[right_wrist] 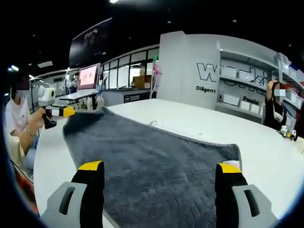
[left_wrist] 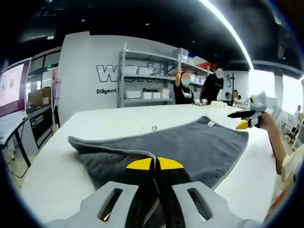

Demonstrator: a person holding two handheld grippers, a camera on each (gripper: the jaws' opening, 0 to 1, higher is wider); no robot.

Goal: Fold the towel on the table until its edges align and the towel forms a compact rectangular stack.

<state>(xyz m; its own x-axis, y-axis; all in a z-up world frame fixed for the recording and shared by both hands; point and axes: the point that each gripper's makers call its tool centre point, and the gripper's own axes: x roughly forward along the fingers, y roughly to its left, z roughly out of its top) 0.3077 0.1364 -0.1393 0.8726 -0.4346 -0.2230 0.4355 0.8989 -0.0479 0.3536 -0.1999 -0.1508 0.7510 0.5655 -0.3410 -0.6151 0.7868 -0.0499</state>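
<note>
The left gripper's [left_wrist: 155, 164] yellow-tipped fingers [left_wrist: 140, 164] were pressed together on a raised fold of the grey towel [left_wrist: 190, 142], the cloth running down between them. The right gripper's [right_wrist: 160, 173] fingers [right_wrist: 91, 167] stood wide apart, with nothing between them but the towel lying flat below.

The towel lay on the white table [left_wrist: 109, 123], most of it spread flat. In the left gripper view, the pinched corner was lifted and curled back over the rest, so a doubled layer showed near the fingers. That hold looked like the start of a fold: one corner taken up so it could be carried across. In the right gripper view, the left gripper [right_wrist: 59, 112] showed at the towel's far corner, where the cloth rose a little off the table. In the left gripper view, the right gripper [left_wrist: 249, 118] hung at the opposite end, above the towel's edge, probably ready to take the matching corner on the same side.

The towel [right_wrist: 156, 161] was a rectangle, and its long axis seemed to run from one gripper to the other. A small white tag [left_wrist: 211, 124] sat near the far edge. Judged from this, the fold was barely begun and the edges were not yet aligned.

People stood by shelves [left_wrist: 147, 76] beyond the table, well apart from the work.
</note>
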